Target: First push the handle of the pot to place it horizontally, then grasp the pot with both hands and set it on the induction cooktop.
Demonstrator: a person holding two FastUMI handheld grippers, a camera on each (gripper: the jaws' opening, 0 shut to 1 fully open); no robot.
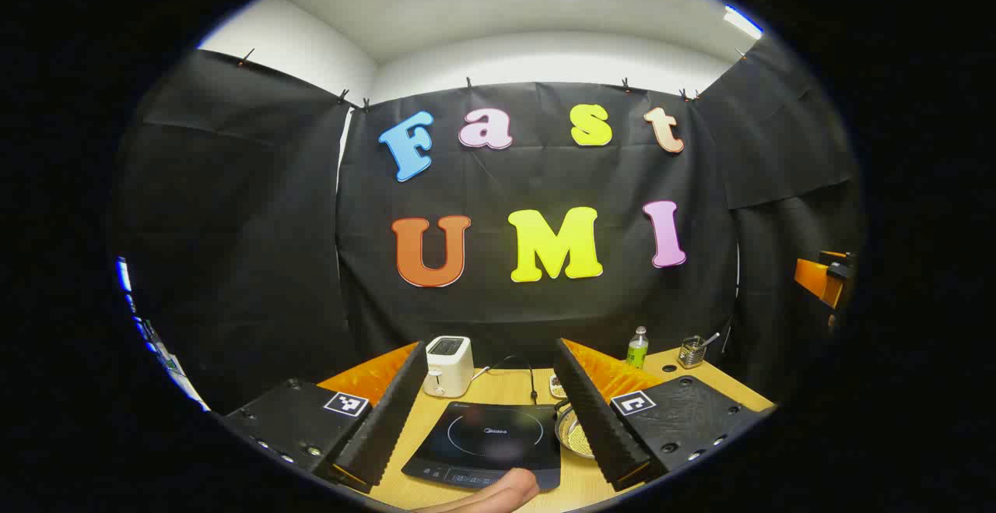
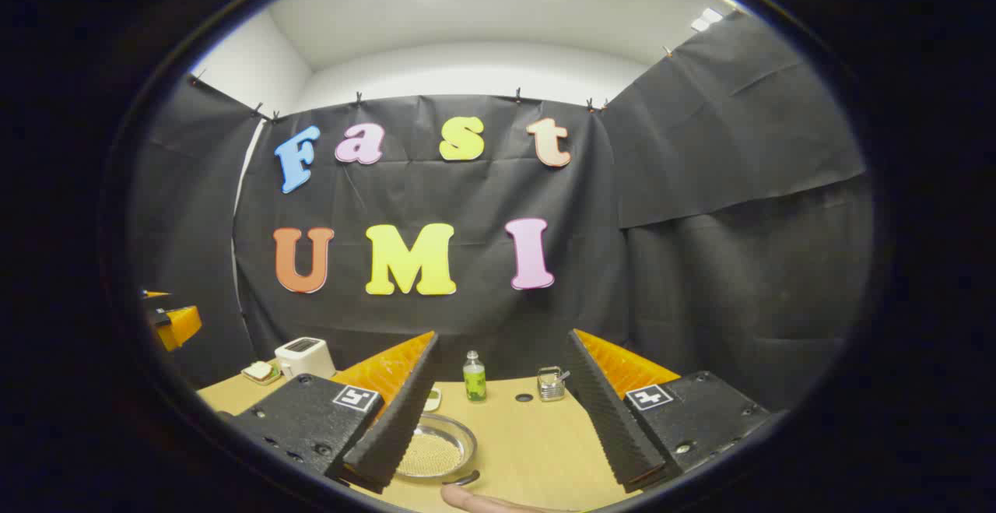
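Note:
The black induction cooktop point(image 1: 486, 439) lies on the wooden table point(image 1: 498, 388), low between the fingers of my left gripper point(image 1: 491, 344), which is open and holds nothing. A shallow metal pot point(image 1: 570, 433) sits just right of the cooktop, half hidden by one finger. In the right gripper view the same pot point(image 2: 436, 451) rests on the table near the left finger of my right gripper point(image 2: 503, 334), open and apart from it. A dark stub point(image 2: 467, 479) at the pot's near rim may be its handle.
At the back of the table stand a white toaster point(image 1: 449, 365), a green bottle point(image 1: 637, 348) and a small utensil holder point(image 1: 691, 351). A plate with a sandwich point(image 2: 261, 373) lies left of the toaster point(image 2: 305, 357). A person's fingertip point(image 1: 498, 492) shows at the bottom.

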